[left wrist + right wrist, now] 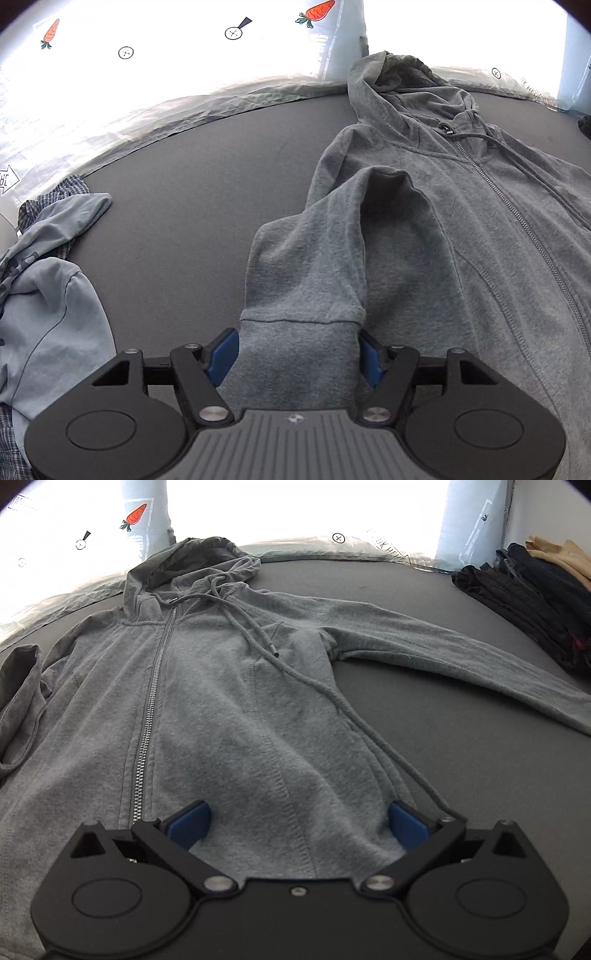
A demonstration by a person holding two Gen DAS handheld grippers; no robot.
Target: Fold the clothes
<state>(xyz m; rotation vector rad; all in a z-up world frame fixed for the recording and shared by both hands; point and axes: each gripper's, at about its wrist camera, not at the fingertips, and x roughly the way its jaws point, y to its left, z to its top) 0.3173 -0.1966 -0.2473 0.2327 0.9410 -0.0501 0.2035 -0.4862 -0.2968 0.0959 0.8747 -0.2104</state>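
Observation:
A grey zip hoodie (480, 221) lies face up on the dark grey surface (184, 184), hood toward the far edge. Its left sleeve (314, 266) is folded back toward me. The sleeve's ribbed cuff (299, 373) lies flat between the blue pads of my left gripper (299, 354), which stand at its two sides without squeezing it. In the right wrist view my right gripper (297, 827) stands wide open over the hoodie's (221, 701) lower front, right of the zipper (151, 709). The other sleeve (461, 653) stretches out to the right, and a drawstring (332, 690) trails down the body.
A light blue garment (48, 295) and a plaid cloth (55, 199) are piled at the left. A stack of dark folded clothes (535, 598) with a tan piece (557, 557) sits at the far right. Clear plastic sheeting (110, 92) with carrot prints borders the far edge.

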